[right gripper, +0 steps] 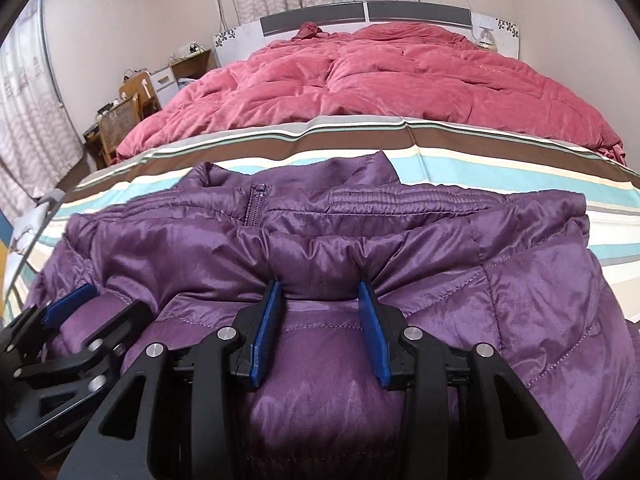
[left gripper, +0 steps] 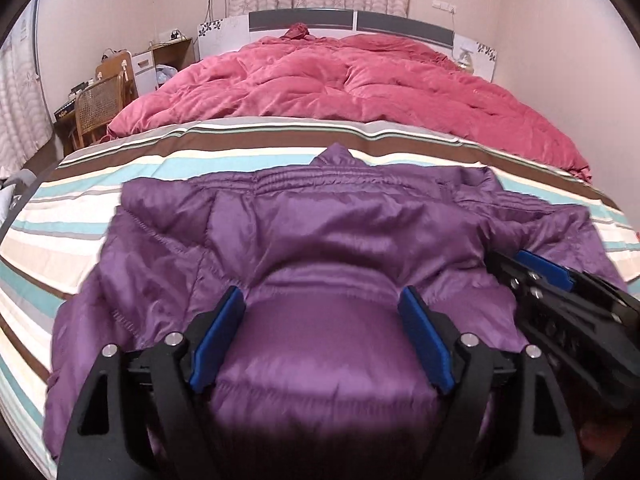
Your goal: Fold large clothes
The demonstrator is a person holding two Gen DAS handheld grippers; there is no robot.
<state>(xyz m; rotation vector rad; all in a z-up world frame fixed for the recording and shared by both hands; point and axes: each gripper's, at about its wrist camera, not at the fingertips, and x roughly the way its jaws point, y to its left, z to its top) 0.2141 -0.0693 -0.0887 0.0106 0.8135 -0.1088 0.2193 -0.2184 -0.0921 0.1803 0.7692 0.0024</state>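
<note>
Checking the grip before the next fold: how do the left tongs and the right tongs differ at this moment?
The left tongs stand wide open, with the purple jacket bulging between them unpinched; the right tongs are narrower and pinch a puckered fold of that jacket. The left tongs sit over smooth fabric, the right tongs at a gathered ridge below the zipper. Both have blue pads and black frames and point down at the jacket.

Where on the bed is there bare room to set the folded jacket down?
Free: the striped bedsheet band between the puffy purple quilted jacket and the crumpled pink duvet, plus striped sheet left of the jacket. Crowded: the near edge, where the left hand-held gripper and the right hand-held gripper sit on the jacket.
</note>
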